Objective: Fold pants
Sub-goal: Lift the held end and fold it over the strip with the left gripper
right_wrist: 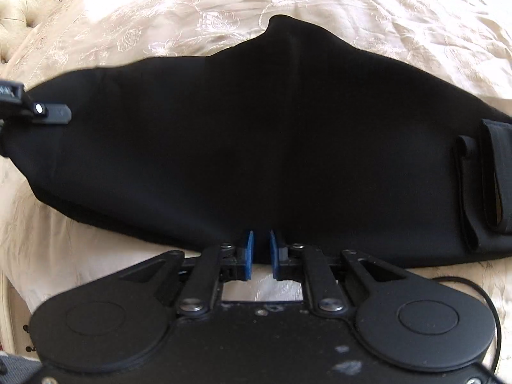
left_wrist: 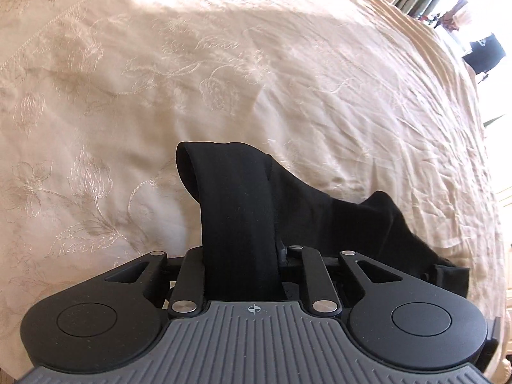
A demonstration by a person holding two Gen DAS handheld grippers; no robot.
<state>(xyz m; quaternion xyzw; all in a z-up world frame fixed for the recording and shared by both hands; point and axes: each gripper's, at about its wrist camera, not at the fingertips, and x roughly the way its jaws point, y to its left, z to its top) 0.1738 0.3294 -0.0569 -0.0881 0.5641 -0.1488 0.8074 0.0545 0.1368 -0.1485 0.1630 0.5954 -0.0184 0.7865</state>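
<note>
My left gripper [left_wrist: 243,256] pinched the black pants [right_wrist: 256,147], my right gripper [right_wrist: 260,252] slightly spread at their 6 o'clock edge, cream bedspread [left_wrist: 288,80] beneath.

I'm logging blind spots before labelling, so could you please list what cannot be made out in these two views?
- Left wrist view: the left claw fingertips, covered by the black fabric pants.
- Right wrist view: folds in the pants, lost in uniform black.
- Right wrist view: whether the blue pads pinch cloth, hidden by the hem.
</note>
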